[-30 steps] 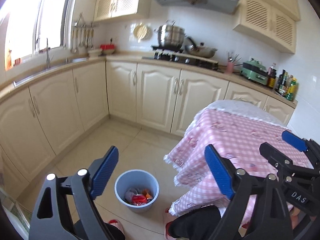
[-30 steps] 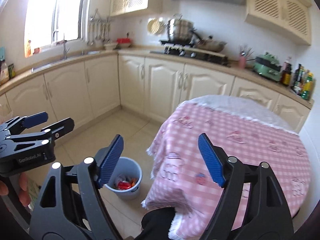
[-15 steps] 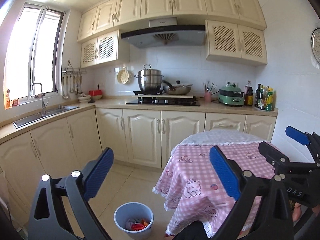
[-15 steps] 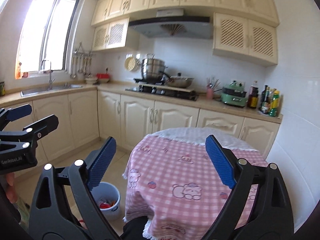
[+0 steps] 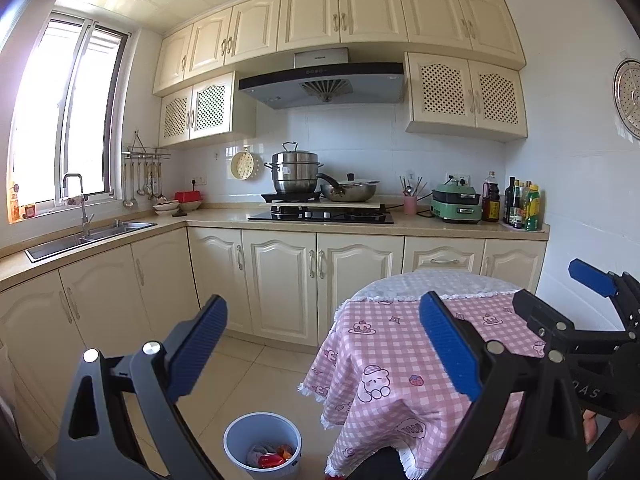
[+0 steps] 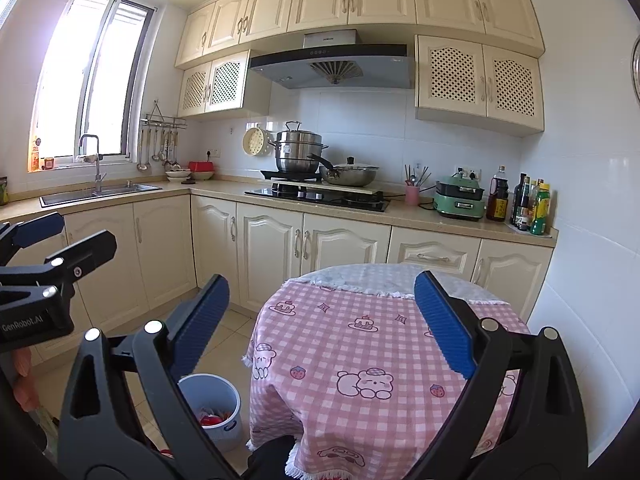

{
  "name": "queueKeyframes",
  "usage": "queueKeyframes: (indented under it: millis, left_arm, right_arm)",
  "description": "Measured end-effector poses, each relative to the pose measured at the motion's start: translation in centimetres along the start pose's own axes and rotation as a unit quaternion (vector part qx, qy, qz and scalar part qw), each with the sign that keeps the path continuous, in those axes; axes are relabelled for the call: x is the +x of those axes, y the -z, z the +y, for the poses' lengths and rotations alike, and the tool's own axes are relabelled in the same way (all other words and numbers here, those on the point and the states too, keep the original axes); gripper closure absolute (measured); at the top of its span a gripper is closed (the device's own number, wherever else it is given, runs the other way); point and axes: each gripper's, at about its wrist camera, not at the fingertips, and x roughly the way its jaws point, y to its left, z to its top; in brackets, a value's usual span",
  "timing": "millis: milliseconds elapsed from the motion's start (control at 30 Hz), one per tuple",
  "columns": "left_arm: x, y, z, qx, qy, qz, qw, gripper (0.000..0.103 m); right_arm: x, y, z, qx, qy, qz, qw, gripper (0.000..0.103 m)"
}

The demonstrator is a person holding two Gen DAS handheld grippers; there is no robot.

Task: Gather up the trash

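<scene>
Blue-padded, each hand-held gripper, left [image 5: 322,344] and right [image 6: 322,320], is spread apart and empty, probably because the trash [image 5: 269,455] already lies in the bin [image 5: 262,424] at lower centre.

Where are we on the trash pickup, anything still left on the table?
Looks done: the bin on the floor holds wrappers, and the visible pink tablecloth shows no litter. In hand: nothing; left gripper and right gripper have open, empty jaws. Left: nothing visible, though the table's near edge is hidden.
</scene>
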Motion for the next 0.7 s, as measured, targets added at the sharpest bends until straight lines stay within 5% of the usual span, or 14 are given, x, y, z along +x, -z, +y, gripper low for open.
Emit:
queueKeyframes:
  millis: [700]
  left_arm:
    - [0.4,0.5,1.4,-0.007,-0.01,0.0,0.9999,0.008]
  right_arm:
    - [0.6,0.6,1.3,-0.004,-0.007,0.01,1.0,0.01]
